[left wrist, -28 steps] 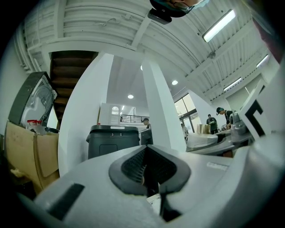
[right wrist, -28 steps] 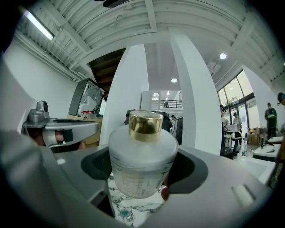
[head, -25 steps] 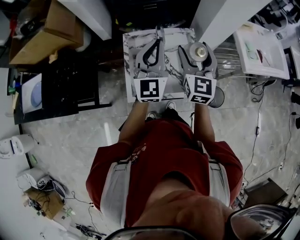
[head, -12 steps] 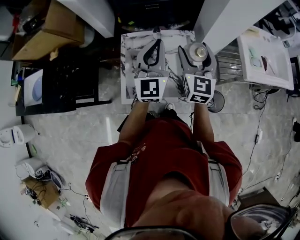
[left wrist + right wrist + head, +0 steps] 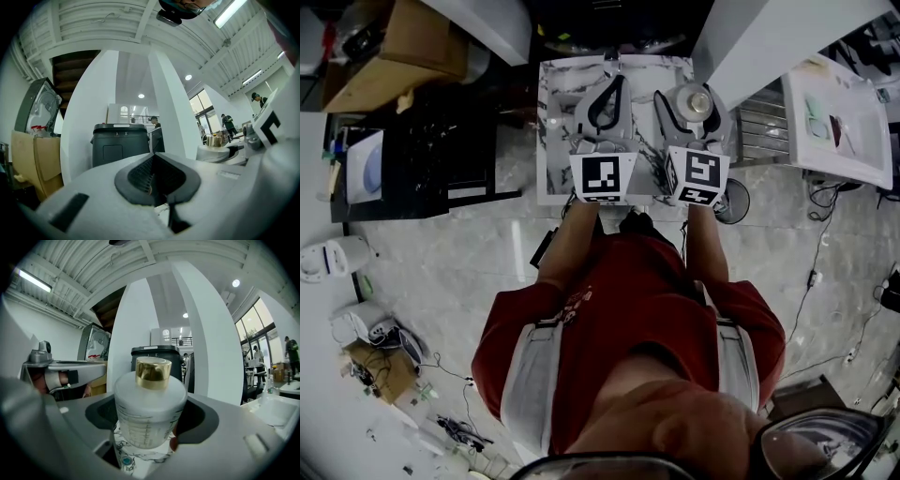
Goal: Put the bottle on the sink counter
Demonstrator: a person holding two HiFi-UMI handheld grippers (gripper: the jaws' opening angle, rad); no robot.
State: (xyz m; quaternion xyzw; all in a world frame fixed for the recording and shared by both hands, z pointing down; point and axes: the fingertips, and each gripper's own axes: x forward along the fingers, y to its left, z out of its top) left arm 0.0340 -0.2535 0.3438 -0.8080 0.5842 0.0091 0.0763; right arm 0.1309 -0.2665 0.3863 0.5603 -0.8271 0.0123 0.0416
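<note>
A frosted white bottle (image 5: pixel 149 411) with a gold cap (image 5: pixel 153 372) stands upright between the jaws of my right gripper (image 5: pixel 150 425), which is shut on its body. From above, the bottle (image 5: pixel 700 100) and right gripper (image 5: pixel 697 92) hang over the far right part of a marble-patterned top (image 5: pixel 555 141). My left gripper (image 5: pixel 612 82) is beside it on the left, over the same top. Its jaws (image 5: pixel 157 180) meet at the tips, shut with nothing between them. A white sink counter (image 5: pixel 830 108) lies off to the right; its basin (image 5: pixel 276 409) shows at the right of the right gripper view.
A black bin (image 5: pixel 119 145) and a white pillar (image 5: pixel 173 112) stand straight ahead. A cardboard box (image 5: pixel 403 56) and a dark shelf unit (image 5: pixel 441 159) are on the left. A wire rack (image 5: pixel 764 122) sits between the marble top and the sink counter. Cables trail on the floor.
Both grippers have moved a little forward over the marble top, the right one still holding the bottle. The floor clutter has slid back in the head view.
</note>
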